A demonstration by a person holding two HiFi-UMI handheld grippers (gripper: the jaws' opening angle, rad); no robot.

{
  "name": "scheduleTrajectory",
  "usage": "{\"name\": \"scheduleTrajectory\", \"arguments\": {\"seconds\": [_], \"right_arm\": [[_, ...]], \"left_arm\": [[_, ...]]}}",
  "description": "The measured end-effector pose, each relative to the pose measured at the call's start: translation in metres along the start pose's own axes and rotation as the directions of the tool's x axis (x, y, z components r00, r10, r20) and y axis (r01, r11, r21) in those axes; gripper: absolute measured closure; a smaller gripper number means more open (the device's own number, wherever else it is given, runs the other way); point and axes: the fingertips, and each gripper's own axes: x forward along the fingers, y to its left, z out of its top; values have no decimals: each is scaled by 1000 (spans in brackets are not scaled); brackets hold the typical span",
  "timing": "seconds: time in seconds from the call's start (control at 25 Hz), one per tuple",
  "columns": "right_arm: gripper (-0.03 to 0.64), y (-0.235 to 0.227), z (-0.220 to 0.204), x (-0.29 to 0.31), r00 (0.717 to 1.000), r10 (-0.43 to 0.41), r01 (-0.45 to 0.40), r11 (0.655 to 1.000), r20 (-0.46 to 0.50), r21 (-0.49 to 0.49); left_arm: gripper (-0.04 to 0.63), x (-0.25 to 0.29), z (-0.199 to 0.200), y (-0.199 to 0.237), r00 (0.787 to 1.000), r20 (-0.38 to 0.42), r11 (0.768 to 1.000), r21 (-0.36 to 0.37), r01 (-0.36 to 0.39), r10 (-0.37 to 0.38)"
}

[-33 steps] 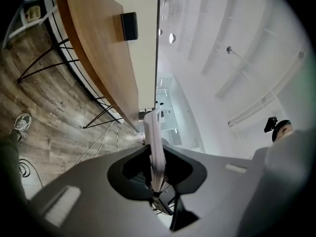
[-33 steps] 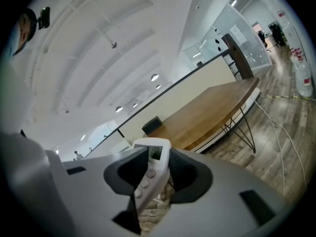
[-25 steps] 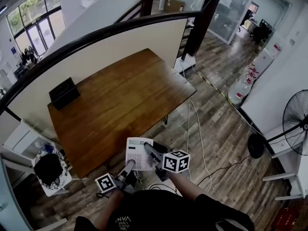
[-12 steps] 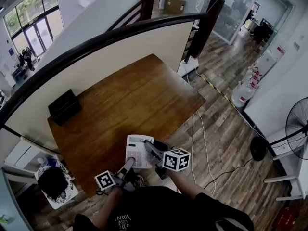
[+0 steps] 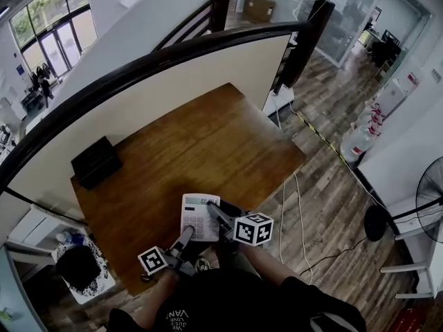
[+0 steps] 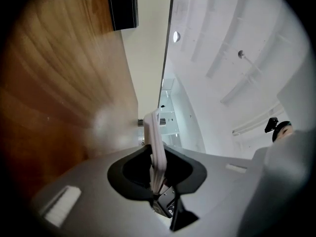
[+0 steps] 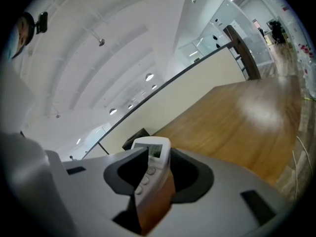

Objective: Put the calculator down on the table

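Both grippers hold a white calculator (image 5: pixel 199 216) over the near edge of the brown wooden table (image 5: pixel 201 137). My left gripper (image 5: pixel 186 234) is shut on its near end. In the left gripper view the calculator (image 6: pixel 156 135) stands edge-on between the jaws of the left gripper (image 6: pixel 157 174). My right gripper (image 5: pixel 214 216) is shut on its right side. In the right gripper view the calculator (image 7: pixel 154 154) shows its screen and keys, pinched in the right gripper (image 7: pixel 150 184). Whether the calculator touches the tabletop is unclear.
A black box (image 5: pixel 97 162) sits at the table's far left, against a cream partition with a dark rail (image 5: pixel 173 47). A small white stand with a dark object (image 5: pixel 79 268) is left of the table. Cables (image 5: pixel 287 206) run over the floor on the right.
Both grippers have moved forward with the calculator, and more of the table now lies under it. Both grips look the same.
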Motion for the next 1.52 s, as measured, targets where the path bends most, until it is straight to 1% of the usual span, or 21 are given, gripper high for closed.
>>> {"name": "scheduleTrajectory", "arguments": {"seconds": [0.12, 0.24, 0.44, 0.6, 0.76, 1.0, 1.16, 1.4, 1.52], "right_arm": [[502, -8, 8, 21, 999, 25, -25, 1000, -43, -10], [497, -15, 19, 40, 994, 59, -61, 998, -90, -24], [497, -25, 37, 69, 979, 118, -128, 990, -168, -51], [497, -39, 46, 88, 962, 153, -171, 983, -226, -60], [497, -52, 53, 105, 943, 189, -214, 975, -275, -63], [497, -72, 61, 125, 915, 227, -263, 963, -332, -65], [497, -84, 64, 136, 899, 244, -284, 957, -364, -59], [497, -96, 67, 149, 880, 268, -310, 950, -392, -47], [497, -101, 67, 151, 875, 276, -316, 948, -398, -37]], "left_arm": [[528, 10, 21, 6, 997, 80, 1000, -13, -7, 8], [529, 22, 41, 11, 989, 148, 1000, -8, -12, 13], [528, 45, 72, 25, 969, 242, 999, -6, -46, 46], [528, 62, 97, 38, 943, 325, 998, -4, -69, 66], [528, 83, 125, 46, 914, 401, 998, 6, -65, 58], [528, 108, 162, 62, 868, 491, 996, 6, -86, 72], [528, 121, 183, 72, 841, 534, 995, -3, -98, 85], [528, 132, 215, 95, 799, 588, 989, -10, -149, 126], [528, 143, 228, 96, 788, 603, 989, -9, -148, 123]]}}
